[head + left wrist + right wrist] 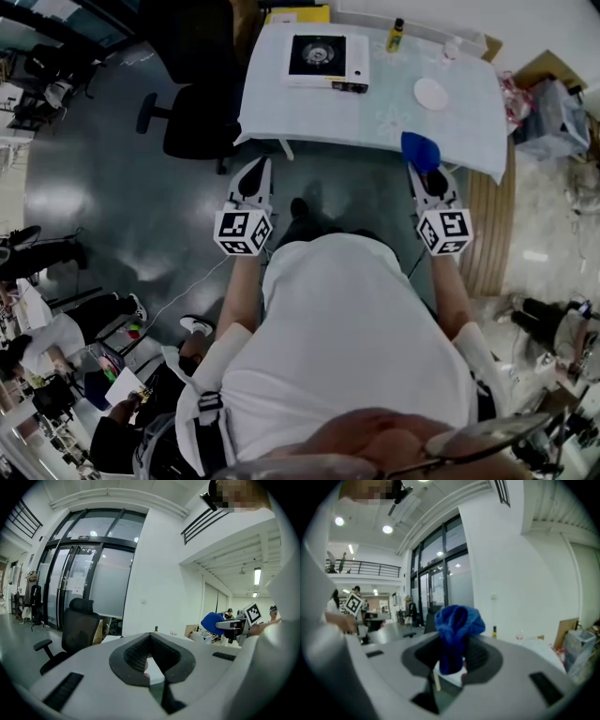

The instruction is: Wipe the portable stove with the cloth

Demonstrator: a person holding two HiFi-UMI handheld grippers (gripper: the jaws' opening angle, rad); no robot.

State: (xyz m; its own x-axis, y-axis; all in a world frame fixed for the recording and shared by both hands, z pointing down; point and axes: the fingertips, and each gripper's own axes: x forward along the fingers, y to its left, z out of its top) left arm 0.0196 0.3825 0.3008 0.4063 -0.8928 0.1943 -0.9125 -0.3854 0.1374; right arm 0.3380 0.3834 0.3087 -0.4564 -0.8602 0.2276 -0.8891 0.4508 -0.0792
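Observation:
The portable stove [326, 59], white with a black top, sits at the far side of the white table [375, 120] in the head view. My right gripper [427, 171] hovers at the table's near right edge, shut on a bunched blue cloth [421, 150]. In the right gripper view the cloth [457, 625] sticks up from between the jaws of that gripper [452, 660]. My left gripper [253, 178] hangs over the floor just short of the table's near left edge. Its jaws [152, 641] are shut with nothing in them. Both grippers are well short of the stove.
A yellow bottle [396, 36], a small glass [452, 47] and a white plate [431, 93] stand on the table right of the stove. A black office chair [192, 103] stands left of the table. Boxes and a bag [548, 112] lie at the right. People sit at the lower left.

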